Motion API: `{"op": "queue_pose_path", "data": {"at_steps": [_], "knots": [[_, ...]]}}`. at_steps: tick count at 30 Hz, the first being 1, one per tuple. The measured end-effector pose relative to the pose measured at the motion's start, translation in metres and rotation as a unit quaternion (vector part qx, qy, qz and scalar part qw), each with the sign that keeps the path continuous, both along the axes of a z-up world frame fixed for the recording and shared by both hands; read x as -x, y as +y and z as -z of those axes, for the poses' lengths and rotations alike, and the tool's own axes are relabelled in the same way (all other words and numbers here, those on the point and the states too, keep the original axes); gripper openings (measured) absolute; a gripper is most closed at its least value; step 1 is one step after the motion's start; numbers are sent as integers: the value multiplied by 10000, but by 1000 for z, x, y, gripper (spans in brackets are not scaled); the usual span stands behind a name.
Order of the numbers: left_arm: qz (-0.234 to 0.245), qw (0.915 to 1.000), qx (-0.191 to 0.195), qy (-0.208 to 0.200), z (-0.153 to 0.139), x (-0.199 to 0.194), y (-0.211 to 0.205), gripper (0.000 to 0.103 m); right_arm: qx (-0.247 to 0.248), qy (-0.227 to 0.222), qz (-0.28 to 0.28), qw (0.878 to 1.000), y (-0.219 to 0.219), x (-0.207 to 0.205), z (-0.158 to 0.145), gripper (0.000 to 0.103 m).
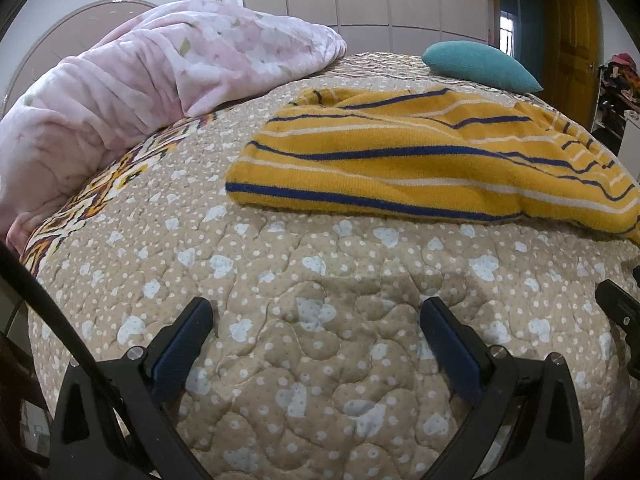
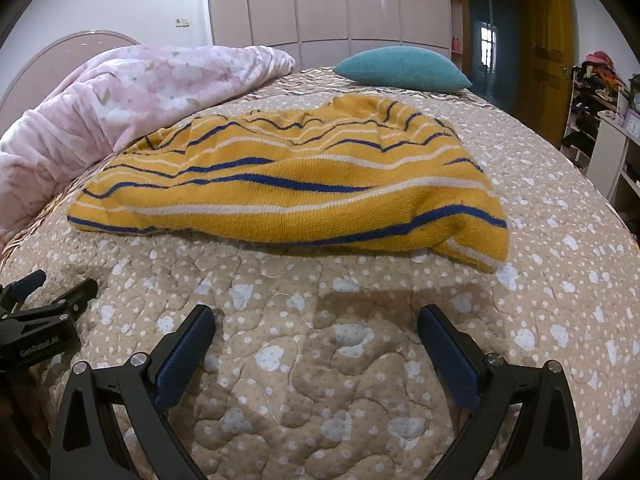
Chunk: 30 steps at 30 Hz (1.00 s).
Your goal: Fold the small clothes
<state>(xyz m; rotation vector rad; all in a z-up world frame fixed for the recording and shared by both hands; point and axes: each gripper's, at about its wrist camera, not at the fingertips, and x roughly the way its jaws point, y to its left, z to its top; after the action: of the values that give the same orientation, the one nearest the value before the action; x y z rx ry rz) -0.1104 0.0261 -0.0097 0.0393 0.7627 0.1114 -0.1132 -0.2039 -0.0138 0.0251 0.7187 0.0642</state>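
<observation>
A yellow sweater [image 1: 420, 160] with blue and white stripes lies rumpled on the bed, roughly in the middle of the quilt [image 1: 320, 280]. From the right wrist view the sweater [image 2: 288, 188] spreads wide across the quilt [image 2: 320, 360], its near edge folded under in a thick roll and one corner drooping toward the right. Its far part is bunched into small ripples.

The left gripper [image 1: 318, 312] hovers over bare quilt in front of the sweater's near edge, its jaws spread wide with nothing between them. The right gripper [image 2: 316, 318] sits likewise just short of the sweater, jaws wide apart and holding nothing. Neither gripper touches the sweater. In the right wrist view the left gripper [image 2: 56, 284] shows at the left edge, low over the quilt.

The quilt is tan with white dots and pale heart shapes. A pink flowered blanket [image 1: 140, 92] is heaped along the left side of the bed, near the sweater's left end. A teal pillow [image 2: 400, 68] rests at the far side of the bed, just beyond the sweater. Behind the bed stands a glossy wardrobe [image 2: 328, 0], with a wooden door [image 2: 552, 40] to the right and a cluttered shelf [image 2: 600, 92] at the far right.
</observation>
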Motion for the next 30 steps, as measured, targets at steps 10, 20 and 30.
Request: {"op": "queue_pose_path", "data": {"at_steps": [10, 20, 30], "knots": [[38, 9999, 36, 94, -1, -1, -1, 103, 63, -35, 61, 10000, 1, 4, -1, 102], [42, 9999, 38, 85, -2, -1, 0, 103, 74, -37, 67, 9999, 1, 4, -1, 102], [333, 9979, 227, 507, -6, -8, 4, 103, 75, -38, 62, 9999, 1, 4, -1, 102]]}}
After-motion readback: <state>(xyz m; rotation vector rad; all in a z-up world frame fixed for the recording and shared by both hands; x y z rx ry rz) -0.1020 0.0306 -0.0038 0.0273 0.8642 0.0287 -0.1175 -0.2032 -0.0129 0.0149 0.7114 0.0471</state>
